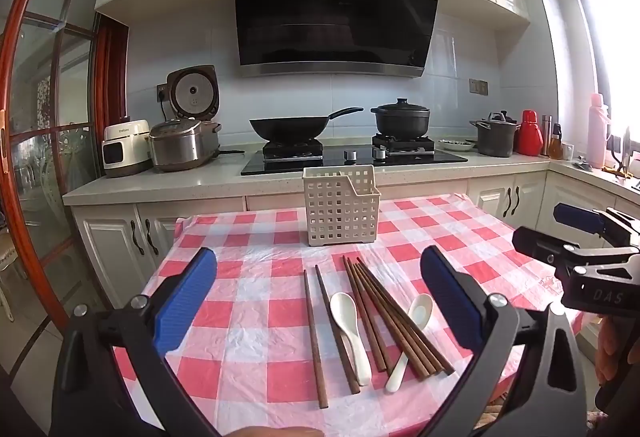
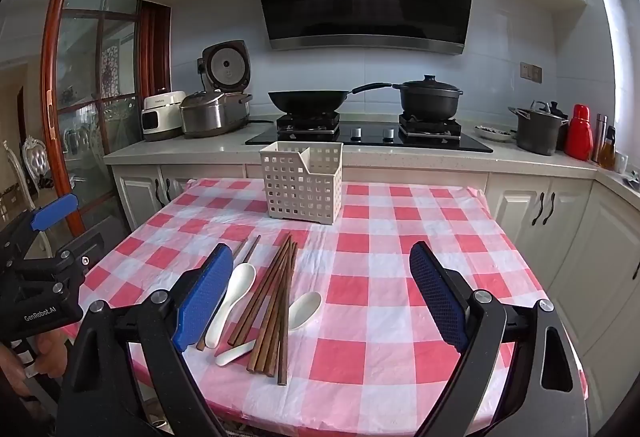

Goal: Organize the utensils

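Both grippers are hovering over the near edge of the table (image 1: pixel 256 237), nothing held. Left gripper (image 1: pixel 320 301): jaws standing as wide as they go, empty, with the utensils lying between them and below. Right gripper (image 2: pixel 322 297): also fully spread and empty, sitting toward the near right part of the table.

Utensils are lying loose on the near half of the table: a bundle of chopsticks (image 1: pixel 394 317) fanned and overlapping, a separate pair (image 1: pixel 326 321) to their left, one white spoon (image 1: pixel 352 329) between the two groups, the other spoon (image 1: pixel 412 337) partly under the bundle. The basket (image 1: pixel 342 209) is standing upright near the far edge, well apart from them.

Risks, as judged:
- Chopsticks are thin, smooth, dark wood; crossing each other, so closing on one is likely dragging or rolling its neighbours.
- Spoons are looking glossy and curved; pads may be slipping off the bowl.
- The checked cover is thin, wrinkled plastic; a low scrape could be bunching it and shifting everything.
- The basket is light lattice plastic; a sideways knock from a long chopstick could tip it.
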{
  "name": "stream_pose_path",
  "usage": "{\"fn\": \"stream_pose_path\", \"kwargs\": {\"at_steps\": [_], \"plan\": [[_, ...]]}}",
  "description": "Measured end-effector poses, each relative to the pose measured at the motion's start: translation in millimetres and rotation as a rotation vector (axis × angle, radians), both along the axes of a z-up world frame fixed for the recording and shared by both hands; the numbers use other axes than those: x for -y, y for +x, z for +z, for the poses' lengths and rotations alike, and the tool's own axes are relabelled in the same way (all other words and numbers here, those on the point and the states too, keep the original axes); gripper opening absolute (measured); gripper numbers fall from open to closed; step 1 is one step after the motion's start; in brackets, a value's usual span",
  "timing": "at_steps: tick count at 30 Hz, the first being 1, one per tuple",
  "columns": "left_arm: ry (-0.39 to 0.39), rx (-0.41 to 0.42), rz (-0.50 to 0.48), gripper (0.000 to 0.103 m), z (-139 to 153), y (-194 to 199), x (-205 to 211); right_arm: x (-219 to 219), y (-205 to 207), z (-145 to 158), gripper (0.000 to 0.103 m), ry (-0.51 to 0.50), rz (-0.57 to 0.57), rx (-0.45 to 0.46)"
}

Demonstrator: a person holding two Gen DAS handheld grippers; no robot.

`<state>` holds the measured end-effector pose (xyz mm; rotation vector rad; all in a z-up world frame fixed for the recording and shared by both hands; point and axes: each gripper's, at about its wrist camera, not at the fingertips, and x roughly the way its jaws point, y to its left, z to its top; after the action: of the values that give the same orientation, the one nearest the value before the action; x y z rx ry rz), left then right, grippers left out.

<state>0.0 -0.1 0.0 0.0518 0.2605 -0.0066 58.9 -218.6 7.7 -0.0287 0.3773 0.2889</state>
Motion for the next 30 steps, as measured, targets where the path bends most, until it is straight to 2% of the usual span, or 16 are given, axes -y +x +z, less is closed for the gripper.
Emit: {"fn": "stream_pose_path", "kwargs": {"at_steps": [30], "plan": [[-0.007, -0.002, 0.000, 0.098, 0.3, -0.1, -0.4, 0.5, 0.1, -4.1, 0.085, 0.004, -0.003, -0.001]]}}
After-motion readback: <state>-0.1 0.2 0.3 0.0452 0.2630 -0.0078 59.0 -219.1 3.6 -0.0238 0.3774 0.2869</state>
